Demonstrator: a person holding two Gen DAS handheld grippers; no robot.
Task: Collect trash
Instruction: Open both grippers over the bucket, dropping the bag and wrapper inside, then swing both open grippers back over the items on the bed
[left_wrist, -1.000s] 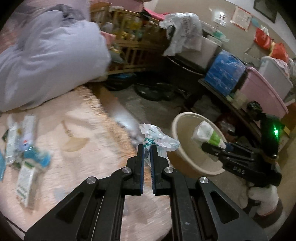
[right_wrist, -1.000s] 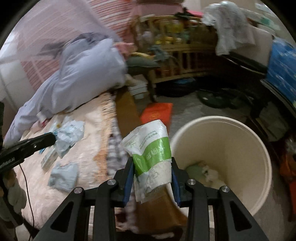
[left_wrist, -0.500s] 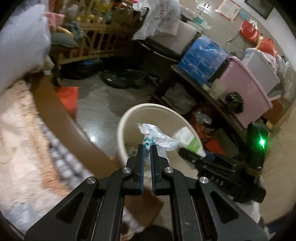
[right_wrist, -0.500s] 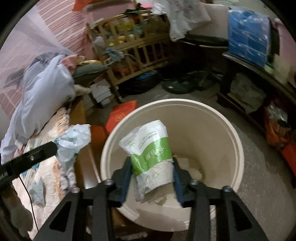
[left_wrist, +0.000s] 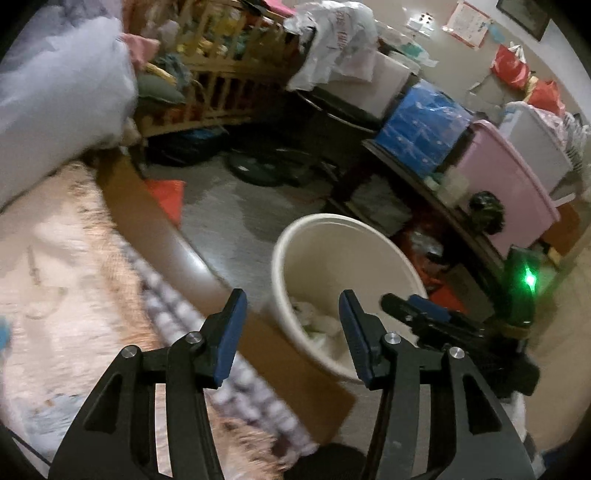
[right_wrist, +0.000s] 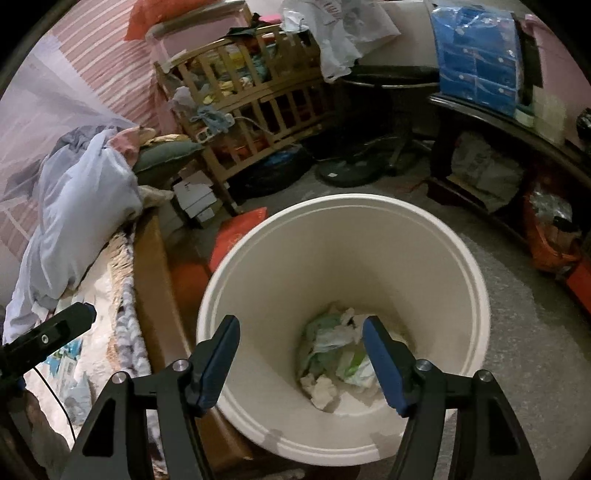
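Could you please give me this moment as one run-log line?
left gripper: just opened, empty | right gripper: just opened, empty, above bin | wrappers: in bin | next: likely more bed trash

The left wrist view is taken from behind the left gripper (left_wrist: 291, 334), angled down across the bed edge (left_wrist: 173, 229) towards the bin (left_wrist: 295, 236), which is seen from the side and a little way off. The right wrist view is taken from behind the right gripper (right_wrist: 301, 360), close above the bin (right_wrist: 476, 280) and tilted steeply into it. The bin, the bed edge, the crib (left_wrist: 221, 92) and the blue pack (left_wrist: 424, 129) are shared, and each gripper is caught at the margin of the other view.
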